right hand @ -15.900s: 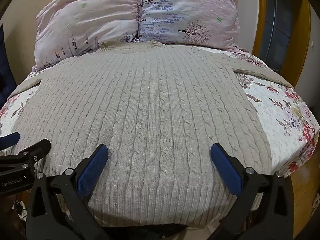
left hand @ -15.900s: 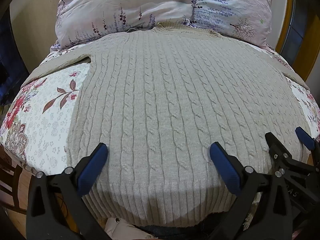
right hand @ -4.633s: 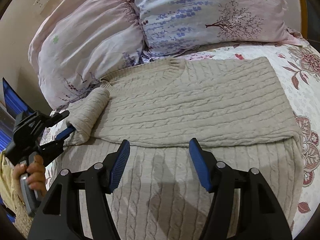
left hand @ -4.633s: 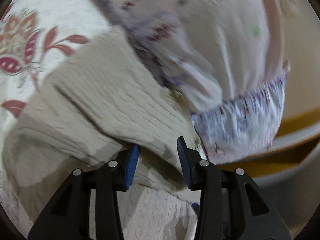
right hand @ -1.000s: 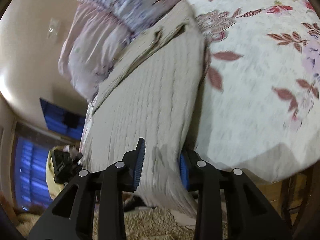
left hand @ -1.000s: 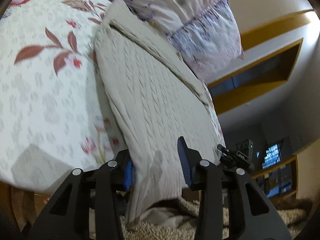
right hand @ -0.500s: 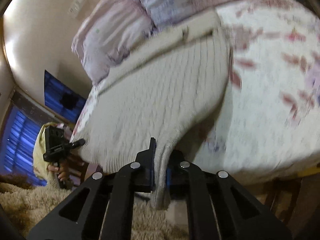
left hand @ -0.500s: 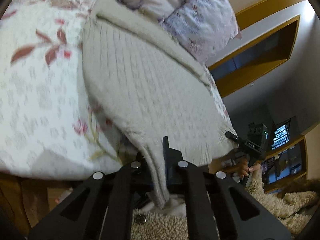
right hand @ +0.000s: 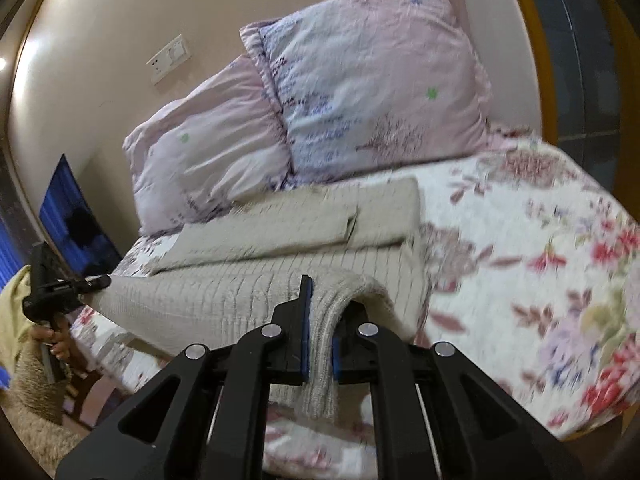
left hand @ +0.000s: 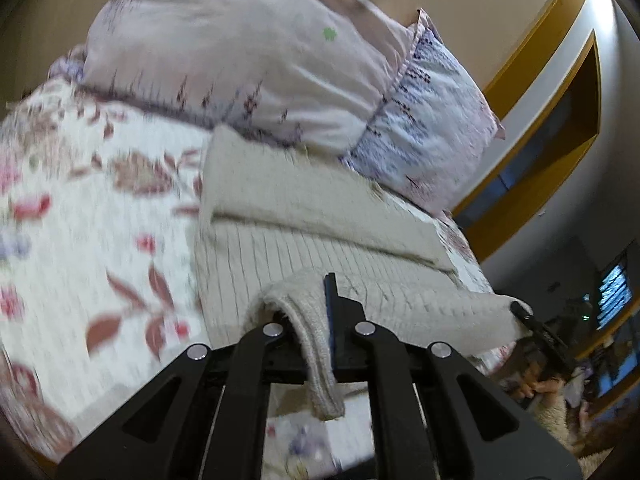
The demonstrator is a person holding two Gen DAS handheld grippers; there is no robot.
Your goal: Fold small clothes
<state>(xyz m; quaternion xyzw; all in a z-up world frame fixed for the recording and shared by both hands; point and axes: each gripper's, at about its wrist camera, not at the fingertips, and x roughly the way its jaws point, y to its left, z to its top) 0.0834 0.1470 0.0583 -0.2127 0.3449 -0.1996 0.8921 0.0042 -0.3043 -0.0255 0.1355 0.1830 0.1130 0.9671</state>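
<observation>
A beige cable-knit sweater (left hand: 304,216) lies on the floral bed, sleeves folded across its upper part below the pillows. My left gripper (left hand: 316,320) is shut on the sweater's left hem corner and holds it raised off the bed. My right gripper (right hand: 320,320) is shut on the right hem corner (right hand: 320,360), also raised. The hem hangs stretched between the two grippers. The sweater shows in the right wrist view (right hand: 280,224) too. The right gripper appears at the right edge of the left wrist view (left hand: 536,328), the left gripper at the left of the right wrist view (right hand: 52,292).
Two pink floral pillows (right hand: 360,92) lean on the wall at the head of the bed. The floral bedspread (left hand: 80,240) stretches to both sides of the sweater. A shaggy rug (right hand: 36,420) lies on the floor by the bed's foot.
Both grippers have closed on the hem corners and lifted them up and toward the pillows. The views have tilted up from the bed's foot edge.
</observation>
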